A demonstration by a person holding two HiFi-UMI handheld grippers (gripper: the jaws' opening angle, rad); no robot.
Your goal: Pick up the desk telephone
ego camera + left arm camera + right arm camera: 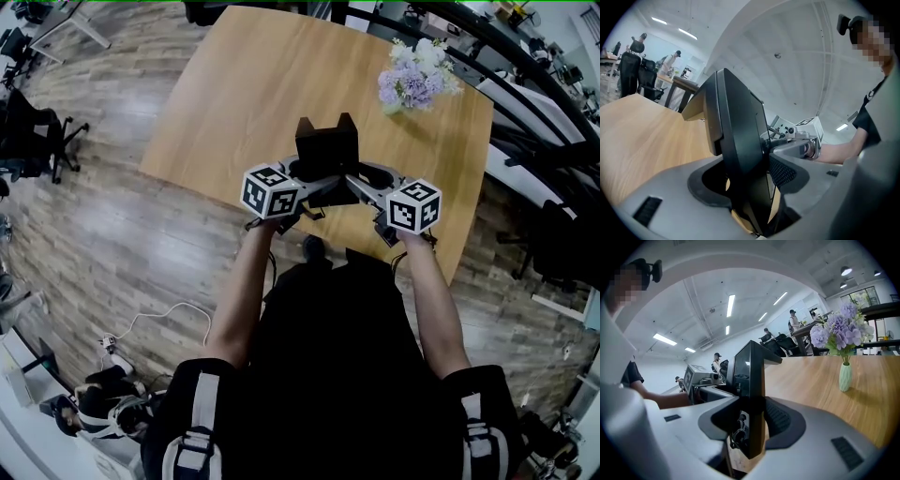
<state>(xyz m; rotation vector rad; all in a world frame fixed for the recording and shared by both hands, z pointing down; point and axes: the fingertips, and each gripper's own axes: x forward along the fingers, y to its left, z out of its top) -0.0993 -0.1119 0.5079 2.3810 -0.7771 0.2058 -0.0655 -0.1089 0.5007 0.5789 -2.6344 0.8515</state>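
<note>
The black desk telephone [326, 148] is over the near edge of the wooden table [244, 84], gripped from both sides. My left gripper [307, 178] is shut on its left side and my right gripper [364, 180] is shut on its right side. In the left gripper view the telephone [740, 136] stands tilted between the jaws of the left gripper [751, 187], with the right gripper's cube behind it. In the right gripper view the telephone [750, 380] fills the gap of the right gripper [752, 427]; wood shows under its lower end, so it looks raised off the table.
A pale green vase of purple flowers [412, 80] [843, 376] stands at the table's far right. Black office chairs [33, 131] are on the left, and desks [534, 103] on the right. A white cable and power strip [141, 323] lie on the floor. People stand far off.
</note>
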